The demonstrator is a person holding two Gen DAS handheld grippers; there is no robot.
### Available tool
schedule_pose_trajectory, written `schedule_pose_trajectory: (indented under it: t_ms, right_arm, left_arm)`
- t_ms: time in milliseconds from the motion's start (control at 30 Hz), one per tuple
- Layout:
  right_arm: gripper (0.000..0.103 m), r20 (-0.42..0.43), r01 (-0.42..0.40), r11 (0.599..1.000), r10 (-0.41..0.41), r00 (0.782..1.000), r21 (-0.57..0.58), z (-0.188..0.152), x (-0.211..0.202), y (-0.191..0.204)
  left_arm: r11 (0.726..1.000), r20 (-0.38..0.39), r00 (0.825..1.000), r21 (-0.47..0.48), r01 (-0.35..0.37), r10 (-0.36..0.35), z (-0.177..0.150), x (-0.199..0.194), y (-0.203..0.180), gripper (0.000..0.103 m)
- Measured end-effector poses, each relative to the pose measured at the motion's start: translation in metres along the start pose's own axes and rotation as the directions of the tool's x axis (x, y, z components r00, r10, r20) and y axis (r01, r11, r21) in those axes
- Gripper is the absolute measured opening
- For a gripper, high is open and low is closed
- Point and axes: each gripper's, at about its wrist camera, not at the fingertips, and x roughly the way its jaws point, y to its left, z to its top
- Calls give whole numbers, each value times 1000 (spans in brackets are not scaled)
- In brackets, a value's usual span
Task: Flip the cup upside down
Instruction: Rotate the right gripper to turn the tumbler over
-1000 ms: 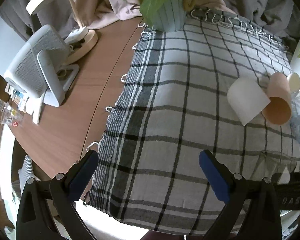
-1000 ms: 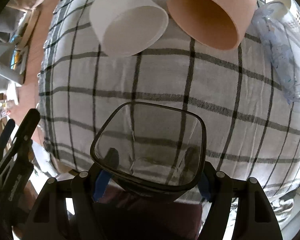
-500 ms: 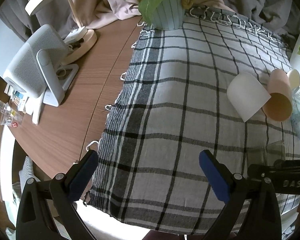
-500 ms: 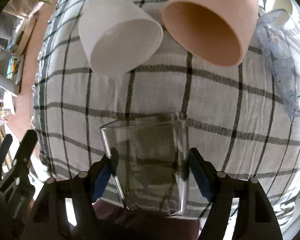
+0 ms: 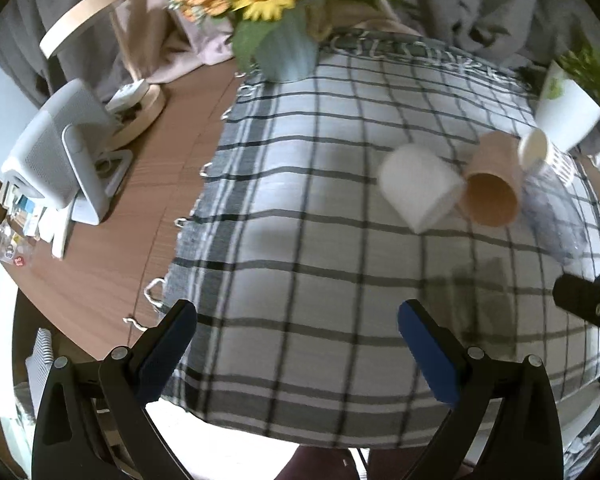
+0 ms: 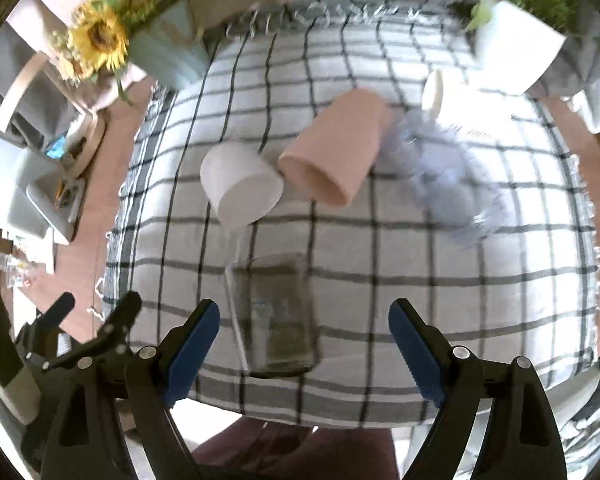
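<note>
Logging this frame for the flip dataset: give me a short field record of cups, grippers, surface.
target: clear square glass cup standing on the cloth, dark rim at the bottom
right gripper: open, blue pads clear of the glass on both sides
left gripper: open, empty
other cups: white cup and pink cup, both on their sides
surface: black-and-white checked cloth

— Where's the cup (image 6: 274,314)?
— I see it standing on the checked cloth (image 6: 420,248), near its front edge. Clear, square-sided glass, dark rim down against the fabric, so it's upside down and nothing is touching it.
</note>
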Motion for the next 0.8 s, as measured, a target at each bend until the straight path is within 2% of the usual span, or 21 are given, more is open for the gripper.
schedule_pose_trajectory:
  t_ms: [200,367,533,800]
  right_arm:
    - [86,18,-2,1000,2,1000,-3,2,-8,-41]
    - [86,7,16,1000,-16,1000,-12,-7,-6,-70]
    - [86,-4,62,997,-63,998,-41,-9,-4,-96]
    - [86,-62,101,993,-105,993,-59,-15,12,-125]
  left_arm:
    - [997,47,997,49,58,-60,-20,-19,-46,103]
    - [993,70,995,95,70,-77,-42,-23,-85,103]
    - [994,73,995,86,69,-75,-58,-13,-110,103]
    - [999,149,988,24,46,-49,-72,4,-123,103]
